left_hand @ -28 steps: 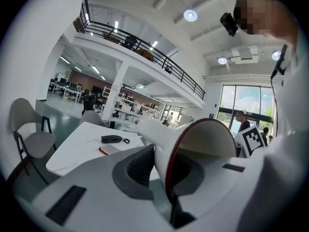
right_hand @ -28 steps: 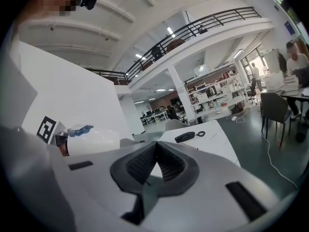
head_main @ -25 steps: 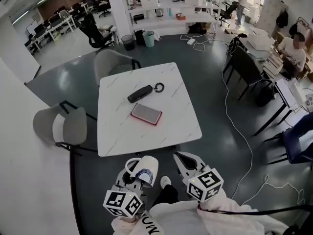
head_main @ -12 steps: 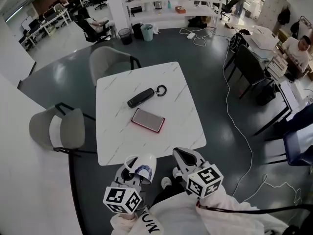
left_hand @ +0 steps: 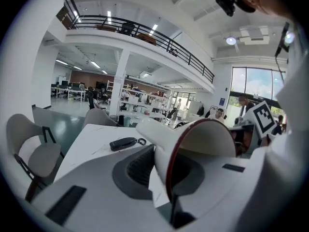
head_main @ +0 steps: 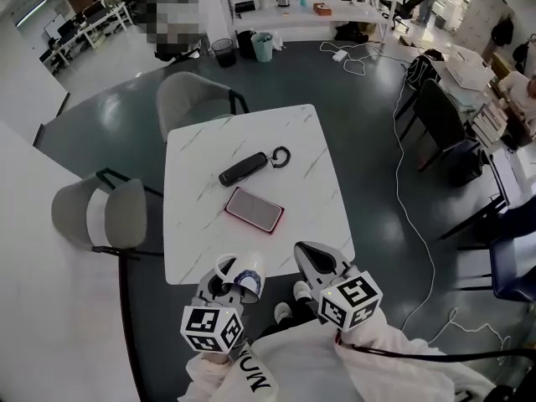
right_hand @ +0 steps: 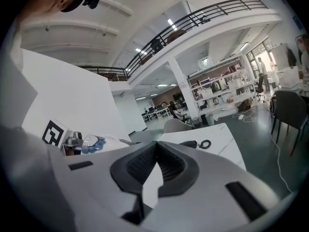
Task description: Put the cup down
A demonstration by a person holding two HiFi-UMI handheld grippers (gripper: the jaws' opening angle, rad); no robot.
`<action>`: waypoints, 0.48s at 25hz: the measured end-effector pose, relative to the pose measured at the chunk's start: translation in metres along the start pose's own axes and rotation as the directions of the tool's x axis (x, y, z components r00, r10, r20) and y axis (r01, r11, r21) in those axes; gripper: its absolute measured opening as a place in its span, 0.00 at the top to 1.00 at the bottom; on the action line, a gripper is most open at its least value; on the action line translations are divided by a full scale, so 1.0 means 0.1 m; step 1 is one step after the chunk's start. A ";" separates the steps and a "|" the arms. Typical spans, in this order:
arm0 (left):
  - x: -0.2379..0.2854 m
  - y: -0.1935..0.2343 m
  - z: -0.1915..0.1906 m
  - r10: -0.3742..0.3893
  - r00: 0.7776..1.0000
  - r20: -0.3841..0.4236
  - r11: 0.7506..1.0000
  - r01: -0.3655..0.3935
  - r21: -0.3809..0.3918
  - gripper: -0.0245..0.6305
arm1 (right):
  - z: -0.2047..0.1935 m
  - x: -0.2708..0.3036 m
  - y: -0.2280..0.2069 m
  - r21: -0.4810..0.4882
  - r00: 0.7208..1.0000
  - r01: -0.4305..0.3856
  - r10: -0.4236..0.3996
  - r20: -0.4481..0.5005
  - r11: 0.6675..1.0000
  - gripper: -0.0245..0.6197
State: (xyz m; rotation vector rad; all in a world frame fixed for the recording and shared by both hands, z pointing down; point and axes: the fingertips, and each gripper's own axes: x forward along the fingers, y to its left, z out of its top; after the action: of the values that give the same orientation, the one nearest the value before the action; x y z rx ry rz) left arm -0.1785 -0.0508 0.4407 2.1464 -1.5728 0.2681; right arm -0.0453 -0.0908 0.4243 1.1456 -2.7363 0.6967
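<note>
A white cup (head_main: 241,276) with a blue pattern and a handle lies tilted between the jaws of my left gripper (head_main: 228,286), which is shut on the cup's wall. It hangs just over the near edge of the white marble table (head_main: 197,245). In the left gripper view the cup (left_hand: 203,139) fills the space between the jaws, with its reddish rim facing the camera. My right gripper (head_main: 311,262) is beside it to the right, level with the table's near edge. Its jaws meet at the tips in the right gripper view (right_hand: 155,148) and hold nothing.
On the table lie a phone in a red case (head_main: 254,209) and a black key fob with a ring (head_main: 244,167). Grey chairs stand at the left (head_main: 96,216) and far side (head_main: 197,103). Cables (head_main: 410,216) trail over the dark floor to the right.
Both grippers have moved forward together toward the table. The cup, still gripped, has gone from short of the table to its near edge.
</note>
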 end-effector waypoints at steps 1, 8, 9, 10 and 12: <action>0.03 0.00 0.00 0.004 1.000 -0.008 1.000 -0.004 0.006 0.90 | 0.01 0.02 -0.03 0.001 1.000 -0.003 0.003 -0.005 1.000 0.96; 0.24 0.15 -0.04 0.034 0.998 -0.058 0.999 -0.034 0.004 0.90 | 0.08 0.20 -0.17 -0.002 1.000 -0.017 0.016 -0.015 1.000 0.96; 0.27 0.18 -0.05 0.040 0.997 -0.071 0.999 -0.040 0.004 0.90 | 0.10 0.22 -0.19 0.001 1.000 -0.018 0.018 -0.011 1.000 0.96; 0.29 0.20 -0.05 0.045 0.996 -0.082 0.999 -0.045 0.005 0.90 | 0.12 0.23 -0.22 0.005 1.000 -0.018 0.018 -0.006 1.000 0.96; 0.35 0.25 -0.06 0.053 0.994 -0.096 0.999 -0.053 0.009 0.90 | 0.15 0.25 -0.27 0.010 1.000 -0.016 0.016 0.000 1.000 0.95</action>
State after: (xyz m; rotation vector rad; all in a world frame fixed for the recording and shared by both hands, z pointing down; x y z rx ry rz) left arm -0.1897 -0.0835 0.4663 2.0668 -1.5774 0.3885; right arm -0.0432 -0.1299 0.4275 1.1266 -2.7478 0.7132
